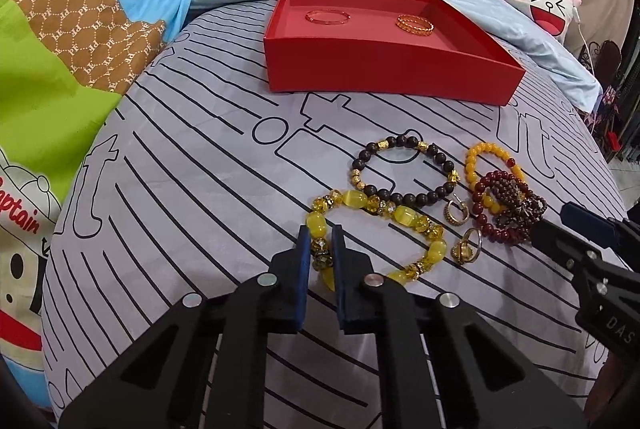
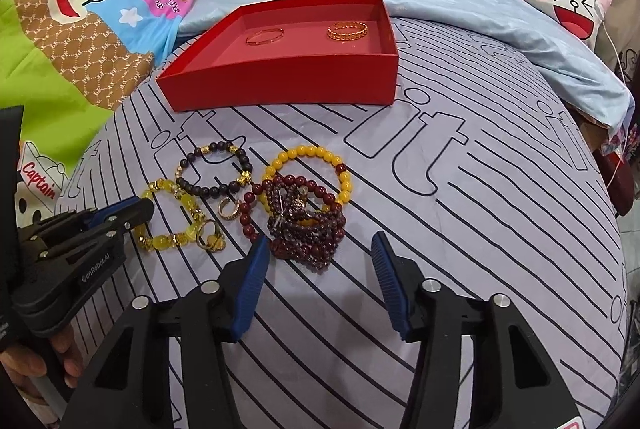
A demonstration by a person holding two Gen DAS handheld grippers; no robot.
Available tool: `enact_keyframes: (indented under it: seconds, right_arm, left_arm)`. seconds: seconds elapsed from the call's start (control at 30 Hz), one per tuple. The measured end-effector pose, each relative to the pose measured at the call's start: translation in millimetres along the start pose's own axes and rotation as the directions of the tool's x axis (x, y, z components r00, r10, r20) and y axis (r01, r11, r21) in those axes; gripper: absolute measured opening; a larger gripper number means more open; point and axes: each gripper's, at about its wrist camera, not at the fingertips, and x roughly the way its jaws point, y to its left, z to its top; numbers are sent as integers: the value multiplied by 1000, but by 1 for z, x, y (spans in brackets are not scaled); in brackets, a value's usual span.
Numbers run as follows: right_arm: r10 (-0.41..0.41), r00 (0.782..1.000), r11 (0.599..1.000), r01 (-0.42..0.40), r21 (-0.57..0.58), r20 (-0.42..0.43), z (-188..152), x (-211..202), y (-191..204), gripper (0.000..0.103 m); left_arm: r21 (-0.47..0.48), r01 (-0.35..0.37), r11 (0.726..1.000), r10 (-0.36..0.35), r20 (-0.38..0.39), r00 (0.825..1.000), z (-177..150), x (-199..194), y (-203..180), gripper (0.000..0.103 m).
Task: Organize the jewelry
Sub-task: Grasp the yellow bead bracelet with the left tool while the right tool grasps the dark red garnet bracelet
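Tool states first: your left tool (image 1: 320,241) is clamped on the yellow bracelet (image 1: 360,225), its blue pads (image 1: 305,257) pressing a bead of the strand on the striped bedsheet (image 1: 180,229). Your right tool (image 2: 318,245) stands partly open, with the near edge of the dark red bead pile (image 2: 308,229) lying between its tips; the pads do not press it. Just beyond your left tool lie the brown bracelet (image 1: 404,169), a small gold hoop (image 1: 454,213) and a gold ring (image 1: 466,247). An orange bracelet (image 2: 308,169) lies partly under the red pile. Farther up the bed sits the red box (image 1: 392,77), open, holding a thin gold bangle (image 1: 328,17) at its left and a wider gold chain-pattern bangle (image 1: 415,25) at its right, well apart.
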Motion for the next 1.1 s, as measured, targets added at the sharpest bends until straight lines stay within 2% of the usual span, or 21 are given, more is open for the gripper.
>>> enact_keyframes:
  seconds: [0.1,0.17,0.4,0.5,0.57,0.87,1.1]
  right_arm:
    - [17,1000,1000,-16,22,-9,2,4,-3,44]
    - [22,1000,999,-22,27,-15,3,5,-4,38]
    - [50,998,998,-50,33,-28,2,10,-5,27]
    - [50,998,998,-50,23,-26,3,8,-2,15]
    - [60,998,998,-60,21,-20,2,6,-2,4]
    - [80,996,997,-81,20,28,4,-11,-1,4]
    - [102,990,994,-106,34,97,15,-35,-4,1]
  left_arm:
    - [1,2,1000,-2,1,1000,0,0,1,10]
    - [3,1,1000,-1,2,1000,0,0,1,10]
    - [-1,3,1000,-3,4,1000,-1,0,1,10]
    - [-10,12,1000,-12,1,1000,0,1,3,10]
    - [-10,11,1000,-11,1,1000,0,1,3,10]
    - [-33,34,999,-34,-14,999,1,0,4,10]
    - [-50,65,997,-66,-18,998,1,-8,5,9]
